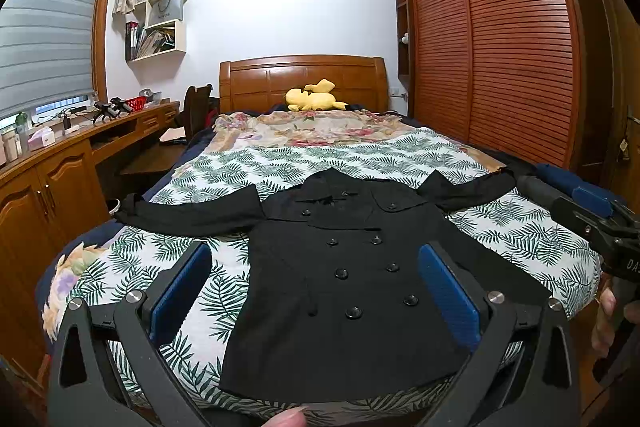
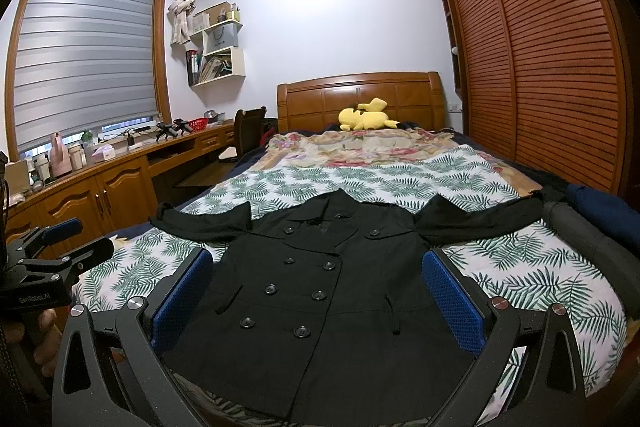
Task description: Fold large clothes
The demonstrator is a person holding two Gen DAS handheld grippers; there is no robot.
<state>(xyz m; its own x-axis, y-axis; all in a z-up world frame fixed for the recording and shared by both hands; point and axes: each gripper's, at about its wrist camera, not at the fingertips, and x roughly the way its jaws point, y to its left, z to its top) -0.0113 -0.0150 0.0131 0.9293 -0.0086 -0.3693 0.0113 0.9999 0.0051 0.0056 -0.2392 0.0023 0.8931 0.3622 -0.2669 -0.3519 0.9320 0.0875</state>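
A black double-breasted coat (image 1: 360, 307) lies flat, front up, on the leaf-patterned bedspread (image 1: 340, 159), hem toward me. Its left sleeve (image 1: 192, 215) and right sleeve (image 1: 472, 187) stretch out sideways. My left gripper (image 1: 316, 259) hovers open over the coat's lower left part, with nothing between its blue pads (image 1: 180, 291). My right gripper (image 2: 318, 263) hovers open over the coat (image 2: 320, 307) near the hem, also holding nothing. Each gripper shows in the other's view: the left gripper (image 2: 76, 239) at the left edge, the right gripper (image 1: 568, 195) at the right edge.
A yellow plush toy (image 1: 314, 97) lies by the wooden headboard (image 1: 304, 75). A wooden desk (image 1: 60, 163) and a chair (image 1: 196, 107) run along the left. A slatted wardrobe (image 1: 500, 47) fills the right wall. A dark grey roll (image 2: 580, 231) and a navy bundle (image 2: 600, 207) sit at the bed's right edge.
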